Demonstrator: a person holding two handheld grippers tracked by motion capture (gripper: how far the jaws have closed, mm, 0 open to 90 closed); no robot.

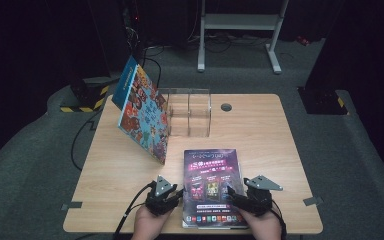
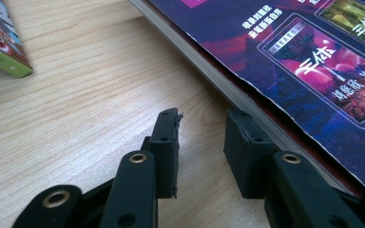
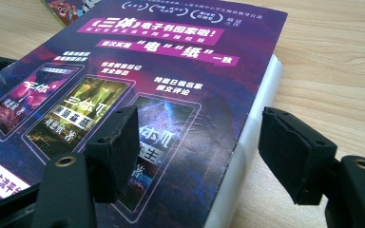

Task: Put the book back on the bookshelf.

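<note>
Both the left gripper [image 1: 178, 194] and right gripper [image 1: 232, 192] sit released beside the purple magazine [image 1: 212, 180]; the clear organizer [image 1: 189, 112] holds nothing.

— What's the book [image 1: 212, 187] like?
— A thick paperback with a dark purple cover carrying white Chinese lettering on magenta bands and three framed pictures.
— How does it lie?
— Flat and closed on the wooden table's near edge, cover up, its white spine on the right, pages on the left
</note>
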